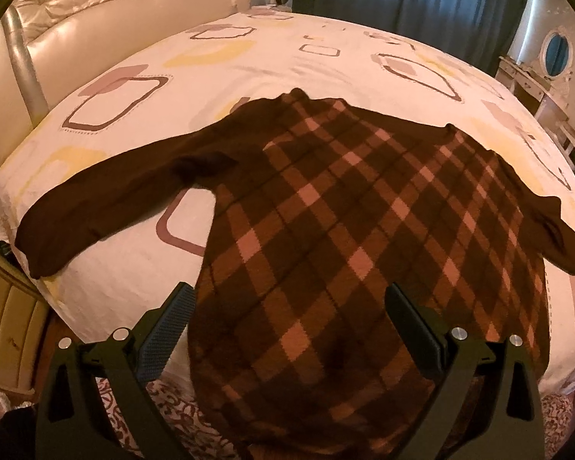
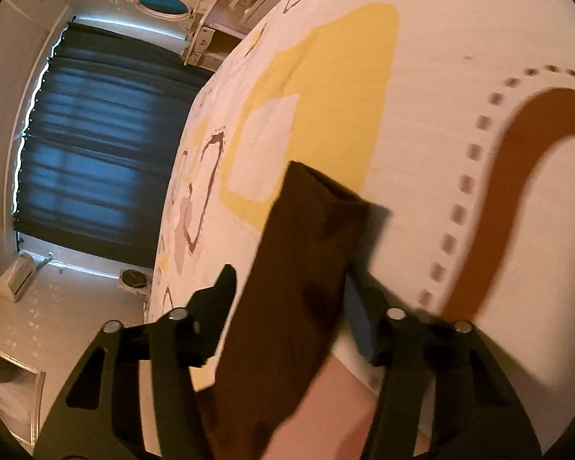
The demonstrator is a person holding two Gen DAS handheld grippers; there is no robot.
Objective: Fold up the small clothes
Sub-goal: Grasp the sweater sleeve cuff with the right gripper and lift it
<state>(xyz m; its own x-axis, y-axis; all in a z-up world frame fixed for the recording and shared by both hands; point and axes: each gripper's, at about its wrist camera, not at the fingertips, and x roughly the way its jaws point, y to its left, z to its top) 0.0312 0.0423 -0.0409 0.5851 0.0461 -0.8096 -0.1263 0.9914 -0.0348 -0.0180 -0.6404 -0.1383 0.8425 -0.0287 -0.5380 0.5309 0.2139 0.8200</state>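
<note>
The sweater [image 1: 326, 230] lies flat on the bed [image 1: 249, 57], plaid body filling the middle of the left wrist view, one plain brown sleeve stretched out toward nine o'clock, the other trailing off at three. The left gripper [image 1: 289, 306] hangs over the hem with its jaws spread wide, nothing pinched, cloth merely showing in the gap between them.

Over on the right wrist view, the right gripper [image 2: 287, 287] has the end of a brown sleeve [image 2: 306, 249] running up between its fingers toward twelve o'clock. The jaws are partly closed around it, but the blurred frame does not show whether the pads are actually biting.

The risk here looks to me like a shallow hold: the cuff pokes well past the fingertips, so a fast pull could let the knit slide out. The picture is smeared, which suggests speed. Drag too hard and the whole body may skid across the sheet [image 2: 460, 38] and wrinkle, since the left gripper pins nothing.
</note>
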